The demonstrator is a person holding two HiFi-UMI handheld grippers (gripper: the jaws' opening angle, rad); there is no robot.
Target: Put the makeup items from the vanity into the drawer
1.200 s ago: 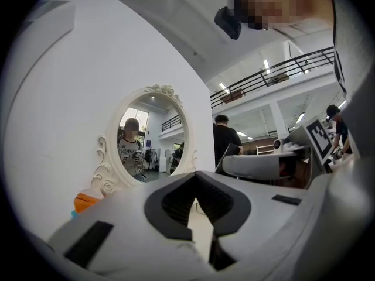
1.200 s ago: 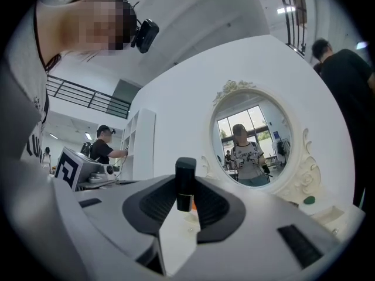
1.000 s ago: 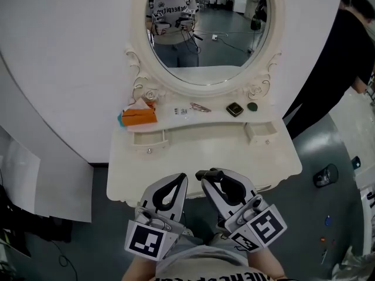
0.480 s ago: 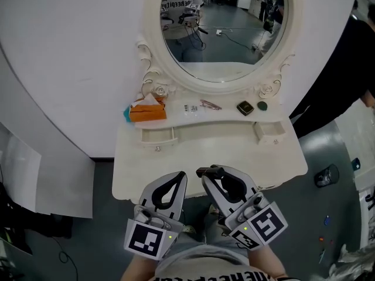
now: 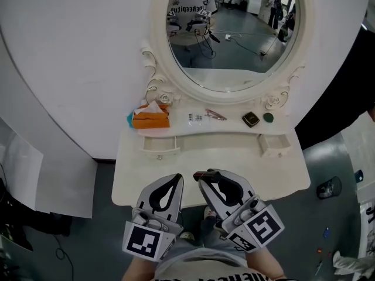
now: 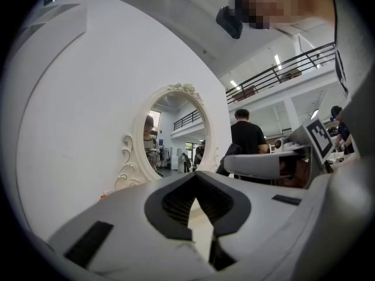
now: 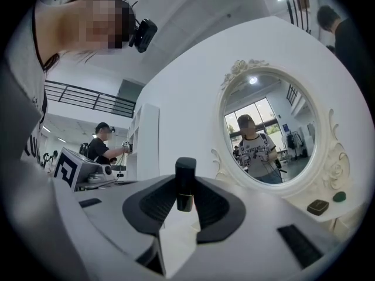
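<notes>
Lipstick [image 7: 186,183] clamped upright in your right gripper [image 5: 210,175], low in the frame, short of the vanity [image 5: 211,163].
Much of the tube sticks out past the jaw tips, so I judge a quick swing could tilt it or let it slip to the floor. Your left gripper [image 5: 174,179] is closed on nothing, just beside the right. Both small drawers, left [image 5: 159,147] and right [image 5: 275,143], look shut at mid-frame, so one needs pulling first. Above them lie a tissue box [image 5: 150,117], hair clips [image 5: 215,115], a compact [image 5: 251,119] and a green item [image 5: 268,117].
</notes>
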